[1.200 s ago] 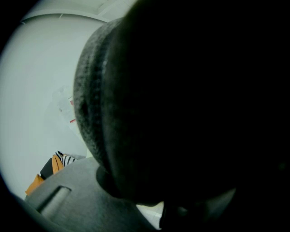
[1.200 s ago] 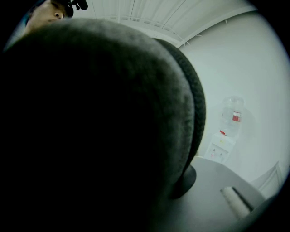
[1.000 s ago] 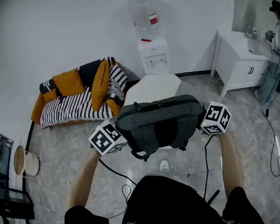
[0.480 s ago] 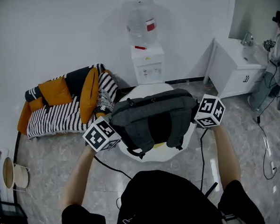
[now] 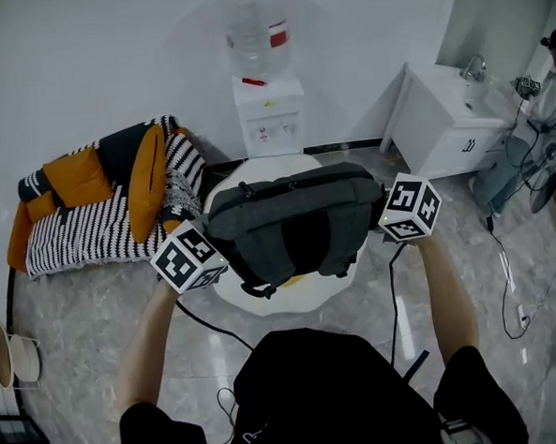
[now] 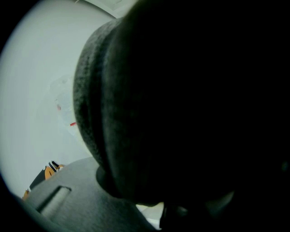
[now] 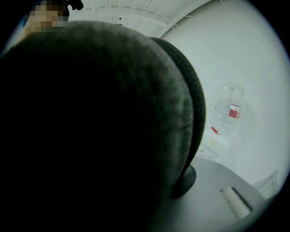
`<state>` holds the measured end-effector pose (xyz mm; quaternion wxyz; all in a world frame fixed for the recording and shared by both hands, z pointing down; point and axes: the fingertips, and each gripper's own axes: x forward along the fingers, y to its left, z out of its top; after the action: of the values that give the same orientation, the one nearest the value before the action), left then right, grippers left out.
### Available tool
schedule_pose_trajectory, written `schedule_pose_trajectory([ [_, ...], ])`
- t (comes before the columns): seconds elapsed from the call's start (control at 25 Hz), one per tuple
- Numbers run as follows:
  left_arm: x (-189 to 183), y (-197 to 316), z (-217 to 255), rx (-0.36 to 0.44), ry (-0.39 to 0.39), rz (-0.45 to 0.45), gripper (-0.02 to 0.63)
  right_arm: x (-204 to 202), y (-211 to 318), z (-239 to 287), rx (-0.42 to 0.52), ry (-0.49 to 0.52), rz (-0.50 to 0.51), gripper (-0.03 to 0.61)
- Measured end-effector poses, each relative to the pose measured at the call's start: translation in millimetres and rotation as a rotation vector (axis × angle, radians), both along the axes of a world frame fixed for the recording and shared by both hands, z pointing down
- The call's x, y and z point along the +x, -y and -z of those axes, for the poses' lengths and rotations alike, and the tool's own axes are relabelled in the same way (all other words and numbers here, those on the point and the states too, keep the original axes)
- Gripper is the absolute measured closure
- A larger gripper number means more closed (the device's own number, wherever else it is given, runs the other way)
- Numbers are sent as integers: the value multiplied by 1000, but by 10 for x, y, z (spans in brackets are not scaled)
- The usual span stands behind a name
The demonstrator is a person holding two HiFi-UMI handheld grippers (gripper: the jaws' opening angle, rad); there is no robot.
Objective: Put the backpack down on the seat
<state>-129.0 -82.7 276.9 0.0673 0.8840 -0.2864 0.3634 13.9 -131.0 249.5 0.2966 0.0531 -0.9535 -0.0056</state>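
A dark grey backpack (image 5: 287, 220) hangs in the air between my two grippers, straps facing me. It is over a white round seat (image 5: 301, 295), which shows past its top and bottom edges. My left gripper (image 5: 212, 251) grips the bag's left side and my right gripper (image 5: 386, 217) its right side, fingertips hidden in the fabric. The backpack (image 6: 181, 113) fills the left gripper view, and the bag (image 7: 90, 136) also blocks most of the right gripper view. Whether the bag touches the seat I cannot tell.
A water dispenser (image 5: 269, 114) stands against the wall behind the seat. A striped sofa with orange cushions (image 5: 99, 208) is at the left, a white sink cabinet (image 5: 441, 122) at the right. Cables (image 5: 507, 277) trail over the marble floor. Round baskets (image 5: 9, 350) sit far left.
I have walked forward with the backpack; the seat, earlier beyond the bag, now lies under it. Both grippers keep the same hold.
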Motion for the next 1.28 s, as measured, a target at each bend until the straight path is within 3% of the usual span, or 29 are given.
schedule_pose_trajectory([
  [0.32, 88, 159, -262, -52, -15, 23, 491, 77, 191, -266, -52, -14, 16, 396],
  [0.92, 86, 1115, -536, -120, 2, 144, 489, 33, 1307, -614, -144, -2, 78, 396],
  [1.28, -88, 1421, -812, -180, 9, 163, 488, -124, 1604, -941, -241, 0, 28, 394],
])
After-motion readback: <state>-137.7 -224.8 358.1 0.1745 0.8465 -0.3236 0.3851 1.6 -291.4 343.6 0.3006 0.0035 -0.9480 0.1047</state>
